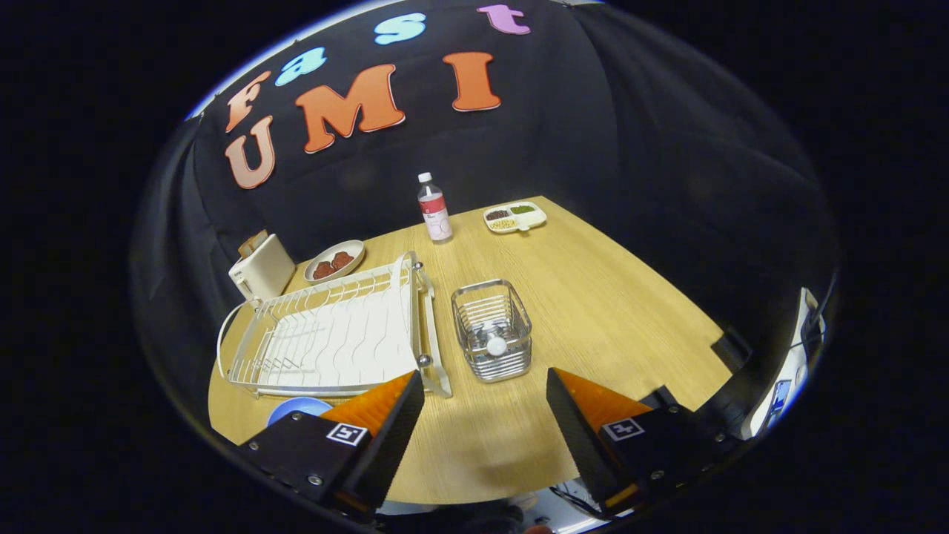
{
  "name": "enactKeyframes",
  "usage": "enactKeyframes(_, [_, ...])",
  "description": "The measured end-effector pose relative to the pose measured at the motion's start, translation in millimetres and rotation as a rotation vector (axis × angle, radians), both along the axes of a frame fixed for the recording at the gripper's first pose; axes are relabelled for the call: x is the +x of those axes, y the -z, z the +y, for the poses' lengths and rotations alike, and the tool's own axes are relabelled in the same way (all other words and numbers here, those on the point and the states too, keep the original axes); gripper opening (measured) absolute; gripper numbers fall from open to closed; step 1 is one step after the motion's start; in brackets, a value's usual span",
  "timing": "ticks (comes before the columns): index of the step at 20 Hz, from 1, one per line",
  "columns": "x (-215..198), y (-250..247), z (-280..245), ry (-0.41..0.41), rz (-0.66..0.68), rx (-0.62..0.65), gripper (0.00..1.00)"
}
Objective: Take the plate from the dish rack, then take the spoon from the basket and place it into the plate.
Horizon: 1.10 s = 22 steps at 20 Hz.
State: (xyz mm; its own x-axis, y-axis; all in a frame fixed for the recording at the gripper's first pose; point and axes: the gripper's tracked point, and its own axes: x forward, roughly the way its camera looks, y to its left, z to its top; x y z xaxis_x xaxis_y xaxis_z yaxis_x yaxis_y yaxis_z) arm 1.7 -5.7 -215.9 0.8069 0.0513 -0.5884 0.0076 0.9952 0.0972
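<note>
My gripper (pixel 485 389) hangs with jaws wide apart and empty. The one blue plate (pixel 296 407) lies on the table beside my left finger, the one dish rack (pixel 334 334) bare beyond it. I'd come straight down on the single spoon (pixel 495 344) standing in the one basket (pixel 492 328) just ahead, clearing the wire rim.

A blue plate (pixel 296 407) lay mostly hidden behind one finger (pixel 374 415) of the gripper (pixel 485 386), whose fingers stood spread apart. Inside the wire basket (pixel 492 329), only the spoon (pixel 496 345) tip's rounded end showed. The contents of a divided tray (pixel 515 216) were too small to identify.
</note>
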Motion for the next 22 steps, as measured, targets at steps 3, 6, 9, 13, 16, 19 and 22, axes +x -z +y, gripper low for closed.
enactKeyframes(3, [23.2,-9.5,-3.1,-0.045,-0.094,-0.052,0.97])
enactKeyframes(6, [38.5,-2.9,1.6,-0.095,-0.12,-0.058,0.86])
enactKeyframes(9, [43.6,15.1,0.4,-0.13,-0.112,-0.088,0.65])
enactKeyframes(13, [45.0,30.1,0.1,-0.147,-0.106,-0.1,0.29])
enactKeyframes(16, [45.6,30.1,2.3,-0.161,-0.113,-0.081,0.14])
enactKeyframes(19, [43.0,25.5,0.4,-0.159,-0.108,-0.059,0.09])
enactKeyframes(22, [39.8,9.4,-7.1,-0.134,-0.128,-0.053,0.09])
